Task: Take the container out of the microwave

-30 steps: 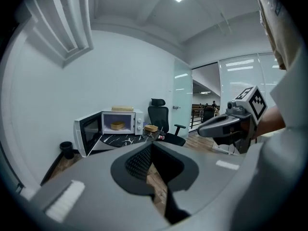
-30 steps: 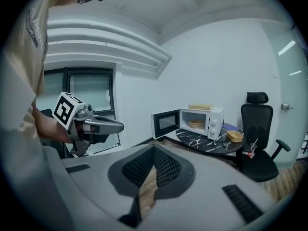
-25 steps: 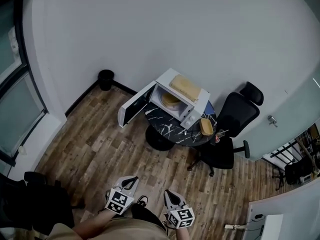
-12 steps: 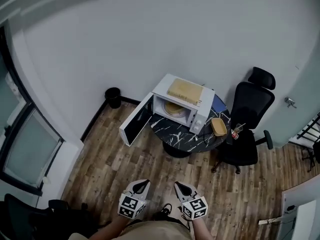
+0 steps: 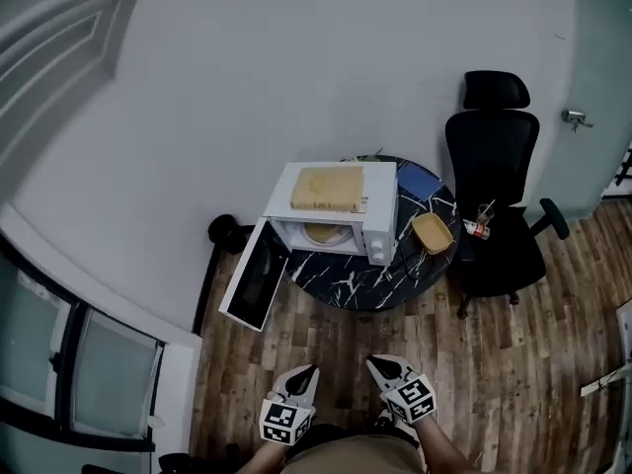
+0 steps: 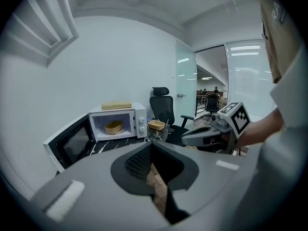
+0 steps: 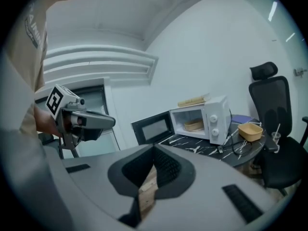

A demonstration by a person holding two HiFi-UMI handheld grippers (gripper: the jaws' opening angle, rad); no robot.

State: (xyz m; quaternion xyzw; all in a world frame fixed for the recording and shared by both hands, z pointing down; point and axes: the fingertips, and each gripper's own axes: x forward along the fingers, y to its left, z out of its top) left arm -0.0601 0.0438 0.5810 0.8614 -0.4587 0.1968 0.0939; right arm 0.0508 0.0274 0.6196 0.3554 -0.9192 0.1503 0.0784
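Note:
A white microwave (image 5: pixel 331 210) stands on a round black marbled table (image 5: pixel 370 275), its door (image 5: pixel 255 276) swung wide open to the left. Inside sits a shallow tan container (image 5: pixel 320 232), also seen in the left gripper view as the container (image 6: pixel 114 127) and in the right gripper view as the container (image 7: pixel 194 125). My left gripper (image 5: pixel 308 371) and right gripper (image 5: pixel 377 361) are held low near my body, well short of the table. Both are shut with nothing in them.
A second tan container (image 5: pixel 433 232) lies on the table right of the microwave, with a cable beside it. A flat tan board (image 5: pixel 328 189) lies on the microwave's top. A black office chair (image 5: pixel 496 196) stands at the right, a small black bin (image 5: pixel 222 233) by the wall at the left.
My view has swung round so the microwave's opening now faces me more squarely and sits nearer the middle. Both grippers stay low and shut, side by side.

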